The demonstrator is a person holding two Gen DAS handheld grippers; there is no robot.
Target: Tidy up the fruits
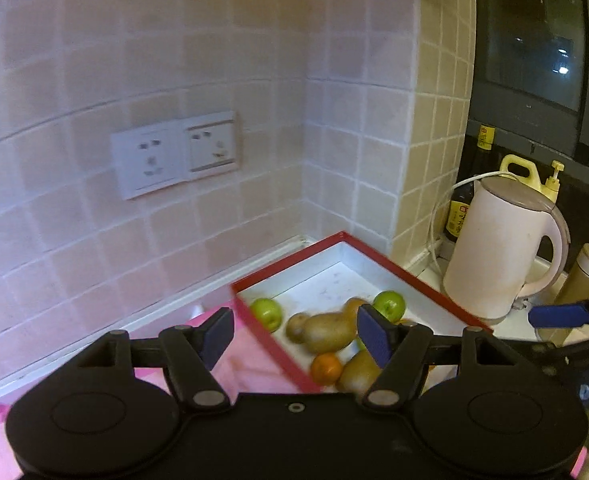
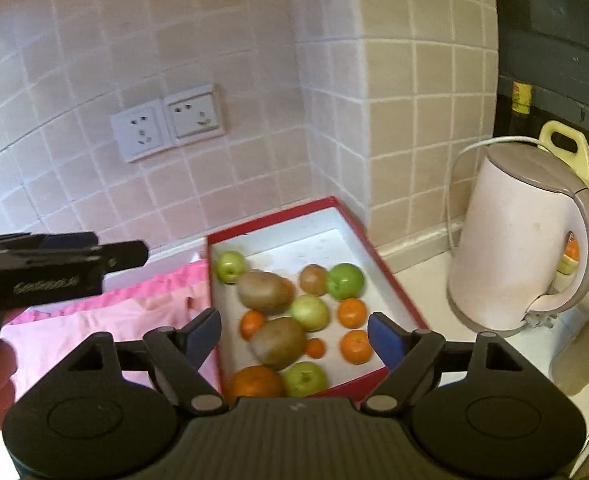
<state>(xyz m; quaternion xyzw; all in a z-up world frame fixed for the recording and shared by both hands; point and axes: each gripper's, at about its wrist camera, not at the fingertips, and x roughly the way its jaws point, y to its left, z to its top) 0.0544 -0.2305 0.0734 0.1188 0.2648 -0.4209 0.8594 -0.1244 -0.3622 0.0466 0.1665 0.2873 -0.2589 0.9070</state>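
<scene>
Red-rimmed box [image 2: 390, 276] beside the kettle [image 2: 522, 240] holds apples, oranges and kiwis [image 2: 278, 342]; my left gripper [image 1: 296, 334] and right gripper [image 2: 294, 336] hover above it, jaws apart, empty.

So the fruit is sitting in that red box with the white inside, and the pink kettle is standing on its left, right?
Not quite. The fruit does sit in the red box with the white inside, but the pink kettle stands on its right, by the beige tiled corner. What lies on the box's left is a pink cloth. The right wrist view shows this most clearly.
</scene>
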